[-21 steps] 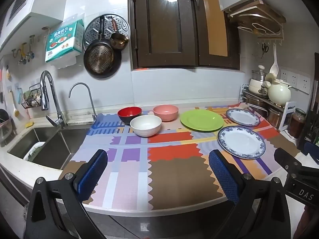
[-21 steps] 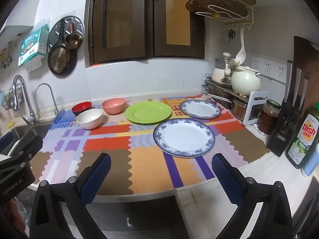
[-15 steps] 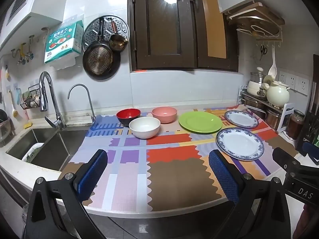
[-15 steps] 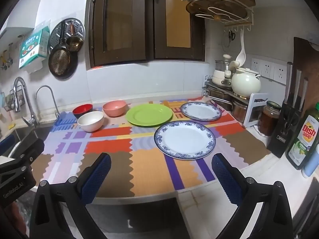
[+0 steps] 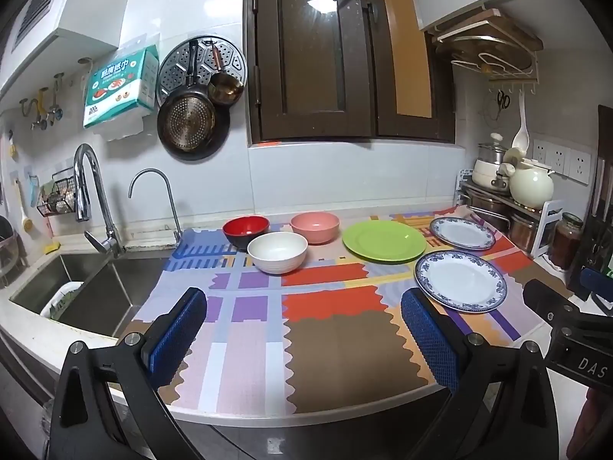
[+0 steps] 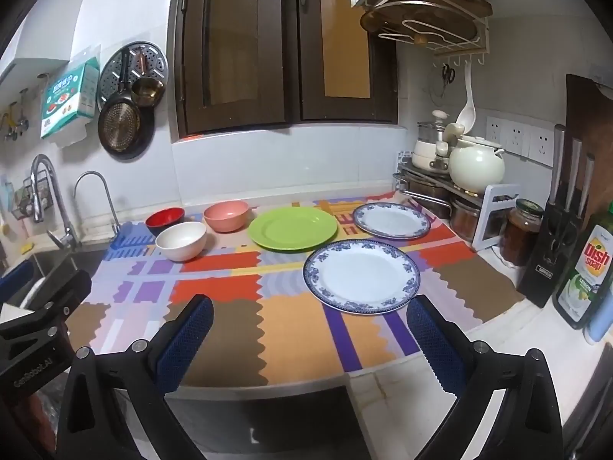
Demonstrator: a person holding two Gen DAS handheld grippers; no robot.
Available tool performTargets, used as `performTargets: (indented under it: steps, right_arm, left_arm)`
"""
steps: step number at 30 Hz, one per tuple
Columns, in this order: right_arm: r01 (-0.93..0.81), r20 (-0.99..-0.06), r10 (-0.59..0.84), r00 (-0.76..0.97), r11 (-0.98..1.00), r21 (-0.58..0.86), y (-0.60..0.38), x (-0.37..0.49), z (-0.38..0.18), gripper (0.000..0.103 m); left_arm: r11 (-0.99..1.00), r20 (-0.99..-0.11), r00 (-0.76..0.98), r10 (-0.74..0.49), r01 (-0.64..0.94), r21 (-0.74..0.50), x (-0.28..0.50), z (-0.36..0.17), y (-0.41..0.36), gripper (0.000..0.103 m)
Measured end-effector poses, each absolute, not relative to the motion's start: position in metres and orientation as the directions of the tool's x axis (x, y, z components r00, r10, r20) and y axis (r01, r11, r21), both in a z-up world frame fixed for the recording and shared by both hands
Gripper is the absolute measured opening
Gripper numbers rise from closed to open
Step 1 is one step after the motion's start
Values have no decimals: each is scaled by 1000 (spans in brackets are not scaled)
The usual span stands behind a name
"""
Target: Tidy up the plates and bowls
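On a colourful mat (image 5: 329,329) sit a red bowl (image 5: 245,230), a white bowl (image 5: 277,252), a pink bowl (image 5: 315,226), a green plate (image 5: 384,239) and two blue-rimmed white plates, near (image 5: 459,280) and far (image 5: 461,232). The right wrist view shows the same: red bowl (image 6: 164,219), white bowl (image 6: 181,240), pink bowl (image 6: 225,215), green plate (image 6: 292,228), near plate (image 6: 361,276), far plate (image 6: 391,220). My left gripper (image 5: 302,322) is open and empty above the mat's front. My right gripper (image 6: 308,324) is open and empty in front of the near plate.
A sink (image 5: 65,283) with two taps lies to the left. A rack with pots and a kettle (image 6: 475,168), a jar (image 6: 523,230), a knife block (image 6: 555,253) and a dish soap bottle (image 6: 586,276) stand on the right. Pans hang on the wall.
Both grippers have risen or tilted slightly, so the dishes sit a little lower in view. Both stay open. No dish has moved.
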State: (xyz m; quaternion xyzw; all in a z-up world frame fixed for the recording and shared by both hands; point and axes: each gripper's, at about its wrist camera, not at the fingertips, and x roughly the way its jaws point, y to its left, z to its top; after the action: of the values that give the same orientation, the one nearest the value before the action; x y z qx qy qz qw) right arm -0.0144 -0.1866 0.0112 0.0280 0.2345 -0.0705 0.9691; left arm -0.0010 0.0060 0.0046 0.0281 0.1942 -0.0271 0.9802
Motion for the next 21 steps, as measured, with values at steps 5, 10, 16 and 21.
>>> performTargets:
  steps: [5, 10, 16, 21]
  right_arm:
    - [145, -456, -121, 882, 989, 17, -184, -14, 12, 102]
    - [150, -452, -128, 883, 989, 12, -182, -14, 13, 102]
    - [153, -449, -132, 883, 988, 11, -181, -15, 14, 102]
    - [154, -448, -134, 884, 988, 9, -181, -15, 15, 102]
  left_arm:
    - [997, -386, 921, -46, 67, 41, 0, 6, 8, 103]
    - [997, -385, 922, -46, 67, 41, 1, 6, 9, 103]
    - [997, -386, 921, -49, 69, 39, 1, 6, 9, 103]
    - [997, -386, 921, -50, 70, 39, 2, 7, 10, 103]
